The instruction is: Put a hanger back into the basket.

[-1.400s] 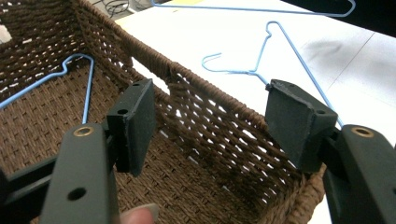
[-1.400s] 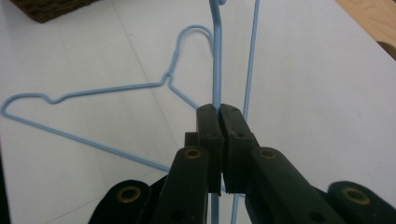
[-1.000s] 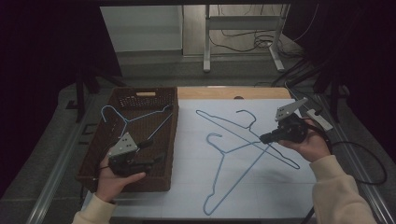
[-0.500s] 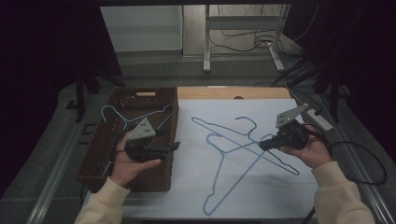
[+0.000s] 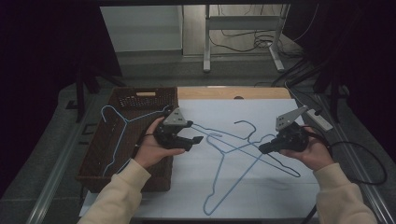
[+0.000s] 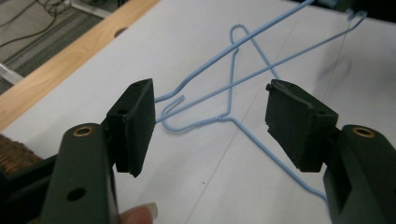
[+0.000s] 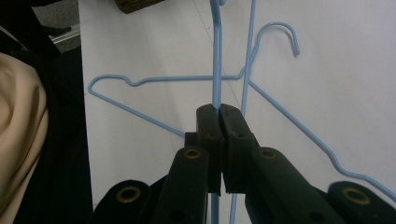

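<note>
Two blue wire hangers [image 5: 243, 149] lay crossed on the white sheet [image 5: 280, 196], between the grippers. The right gripper [image 7: 218, 108] was clamped on one hanger's wire [image 7: 216, 70]. The left gripper [image 5: 198, 139] had swung out from over the wicker basket [image 5: 93, 158] — jaws wide, a hook [image 6: 180, 103] just ahead. A third hanger [image 5: 122, 122] sat in the basket, partly hidden by the hand. Beyond the wooden table edge [image 5: 219, 93] — dark floor, cables.
</note>
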